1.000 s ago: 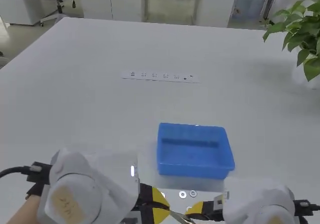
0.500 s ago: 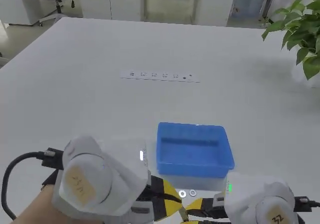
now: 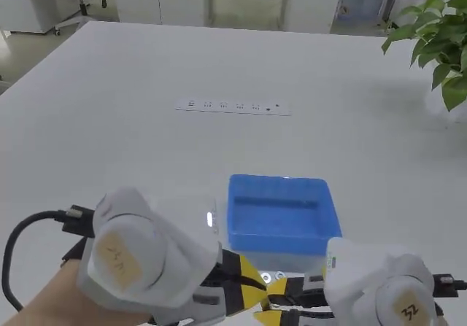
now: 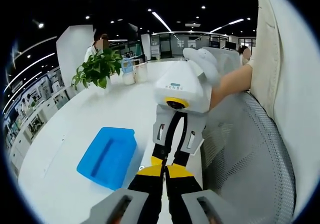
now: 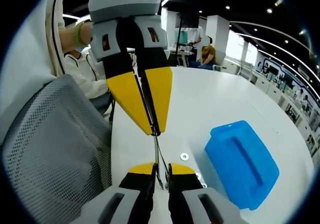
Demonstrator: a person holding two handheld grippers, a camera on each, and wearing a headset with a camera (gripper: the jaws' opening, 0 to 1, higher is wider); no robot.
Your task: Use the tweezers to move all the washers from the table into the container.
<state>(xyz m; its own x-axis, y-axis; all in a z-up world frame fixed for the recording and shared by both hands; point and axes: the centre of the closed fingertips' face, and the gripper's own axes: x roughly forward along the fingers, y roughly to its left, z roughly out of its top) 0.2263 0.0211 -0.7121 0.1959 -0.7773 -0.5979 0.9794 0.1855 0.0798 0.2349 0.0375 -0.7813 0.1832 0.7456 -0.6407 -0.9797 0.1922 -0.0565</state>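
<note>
Tweezers [image 5: 156,156] between left gripper [image 5: 154,132], right gripper [image 5: 160,176]

The container [image 3: 281,216] looks like smooth blue plastic, not very shiny. The table [image 3: 219,144] is white and smooth with a soft shine. The washers [image 5: 184,157] are shiny metal. The tweezers [image 5: 156,154] are thin and dark, maybe metal too. The left gripper [image 4: 164,170] and right gripper [image 5: 161,171] have smooth white plastic shells. The chair [image 5: 55,134] is grey mesh cloth.
</note>
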